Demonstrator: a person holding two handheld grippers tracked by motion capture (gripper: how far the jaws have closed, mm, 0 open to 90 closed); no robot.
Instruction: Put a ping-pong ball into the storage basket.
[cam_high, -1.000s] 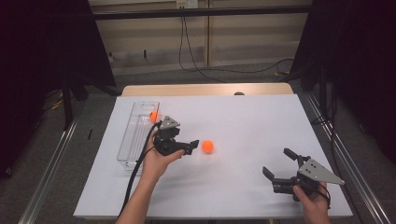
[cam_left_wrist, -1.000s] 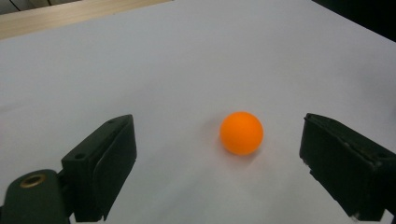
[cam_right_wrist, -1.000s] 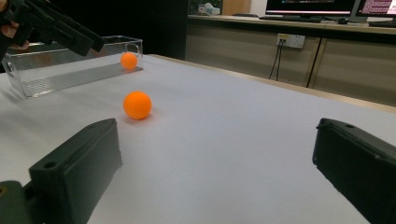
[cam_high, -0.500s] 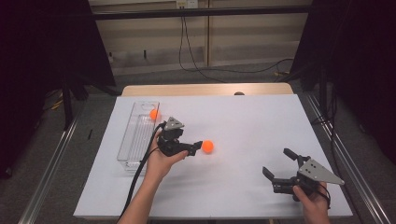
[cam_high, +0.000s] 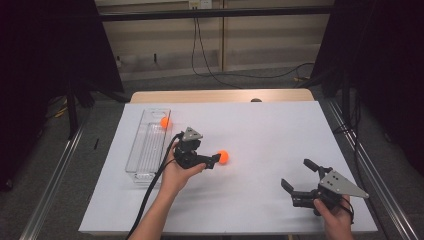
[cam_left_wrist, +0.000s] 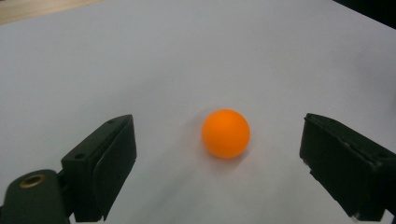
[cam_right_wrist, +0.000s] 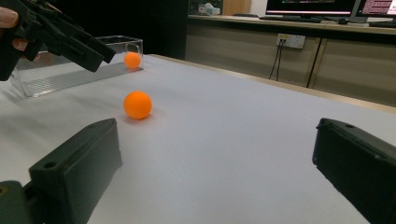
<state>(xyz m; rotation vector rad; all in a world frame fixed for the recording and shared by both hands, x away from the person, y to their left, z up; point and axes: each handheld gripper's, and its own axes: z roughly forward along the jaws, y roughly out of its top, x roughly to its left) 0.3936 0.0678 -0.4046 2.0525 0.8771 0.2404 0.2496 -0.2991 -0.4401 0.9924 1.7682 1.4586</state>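
**Ball Transfer to Tray: Second Ball, Approach Stage**

**Status.** One orange ball (cam_high: 164, 122) already lies inside the clear tray (cam_high: 145, 150), at its far end. A second ball (cam_high: 223, 157) rests free on the white bench (cam_high: 260, 130), well to the right of the tray. Judged from this layout, the work is about half done: one ball stowed, one left to grasp, carry and release.

**Left gripper.** The left gripper (cam_high: 215, 159) is held low over the bench, pointing right, with its tips just beside the loose ball. In the left gripper view the ball (cam_left_wrist: 225, 133) sits on the bench ahead of the fingers (cam_left_wrist: 105, 168), roughly centred in the gap between them, touching neither. The fingers stand wide apart and hold nothing. The grasp has not begun.

**Right gripper.** The right gripper (cam_high: 299, 179) sits near the front right of the bench, well apart from both balls. Its fingers (cam_right_wrist: 79, 172) are spread wide with nothing between them. In its view the loose ball (cam_right_wrist: 137, 104) lies farther off, with the tray and the stowed ball (cam_right_wrist: 132, 59) behind it.

**Remaining steps (estimated).**
1. Advance the left gripper until the ball lies fully between the fingers.
2. Close on the ball.
3. Lift and carry it left to the tray.
4. Release inside the tray.

**Caution.** The ball is round and light, so a nudge from one finger would likely roll it away.
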